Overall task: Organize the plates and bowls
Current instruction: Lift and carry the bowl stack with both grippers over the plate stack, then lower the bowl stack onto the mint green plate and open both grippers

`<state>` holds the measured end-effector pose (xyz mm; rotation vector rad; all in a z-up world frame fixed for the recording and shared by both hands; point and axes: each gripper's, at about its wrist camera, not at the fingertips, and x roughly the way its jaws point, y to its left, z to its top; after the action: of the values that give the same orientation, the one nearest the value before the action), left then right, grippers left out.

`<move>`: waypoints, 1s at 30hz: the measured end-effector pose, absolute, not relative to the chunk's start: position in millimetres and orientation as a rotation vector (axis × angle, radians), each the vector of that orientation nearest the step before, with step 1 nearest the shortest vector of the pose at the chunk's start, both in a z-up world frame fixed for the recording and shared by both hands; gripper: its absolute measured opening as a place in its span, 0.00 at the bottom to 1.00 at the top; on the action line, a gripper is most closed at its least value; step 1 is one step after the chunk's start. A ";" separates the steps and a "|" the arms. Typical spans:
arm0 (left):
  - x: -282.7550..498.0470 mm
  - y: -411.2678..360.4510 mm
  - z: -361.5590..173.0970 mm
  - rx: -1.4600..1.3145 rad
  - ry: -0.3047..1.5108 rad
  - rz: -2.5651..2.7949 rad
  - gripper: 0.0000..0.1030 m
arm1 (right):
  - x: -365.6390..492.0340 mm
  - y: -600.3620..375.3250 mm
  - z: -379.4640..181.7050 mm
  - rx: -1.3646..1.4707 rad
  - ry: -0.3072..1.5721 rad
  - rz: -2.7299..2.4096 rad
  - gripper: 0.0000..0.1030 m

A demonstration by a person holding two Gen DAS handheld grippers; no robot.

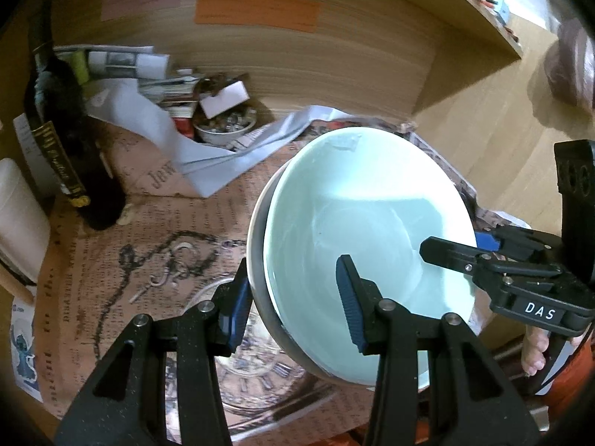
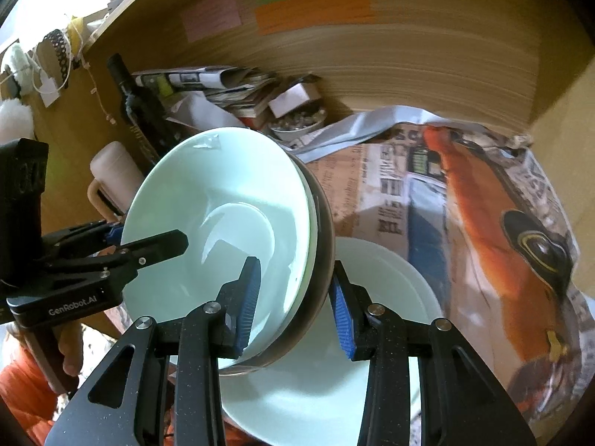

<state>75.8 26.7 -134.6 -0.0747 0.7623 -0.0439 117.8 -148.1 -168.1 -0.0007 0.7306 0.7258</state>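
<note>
A pale green bowl (image 1: 372, 223) nests inside a grey bowl (image 1: 256, 260), and the stack is held tilted above the table. My left gripper (image 1: 293, 301) straddles its near rim, one pad outside and one inside, shut on it. My right gripper (image 2: 293, 304) grips the opposite rim (image 2: 316, 252) the same way and also shows in the left wrist view (image 1: 457, 252). The left gripper shows in the right wrist view (image 2: 148, 245). A pale green plate (image 2: 390, 297) lies under the stack. A clear glass dish (image 1: 208, 297) lies below on the left.
The table is covered with printed newspaper (image 1: 111, 260). A dark wine bottle (image 1: 63, 130) stands at the left. A small bowl of bits (image 1: 227, 126) and piled papers (image 1: 122, 63) sit by the wooden back wall. A white roll (image 2: 111, 171) lies at the left.
</note>
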 end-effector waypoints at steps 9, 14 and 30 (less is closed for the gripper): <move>71.6 -3.4 -144.2 -0.048 0.783 -0.091 0.43 | 104.2 -178.4 -181.7 0.029 0.742 0.677 0.33; 71.3 -15.3 -151.3 -0.051 0.808 -0.113 0.43 | 101.7 -190.5 -191.7 0.056 0.772 0.662 0.33; 81.1 -27.1 -164.9 -0.038 0.846 -0.142 0.43 | 107.1 -201.1 -208.4 0.079 0.811 0.636 0.32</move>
<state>81.1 -27.1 -164.9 -0.0383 0.8464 -0.1420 107.1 -201.1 -208.4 0.0789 0.8110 0.6362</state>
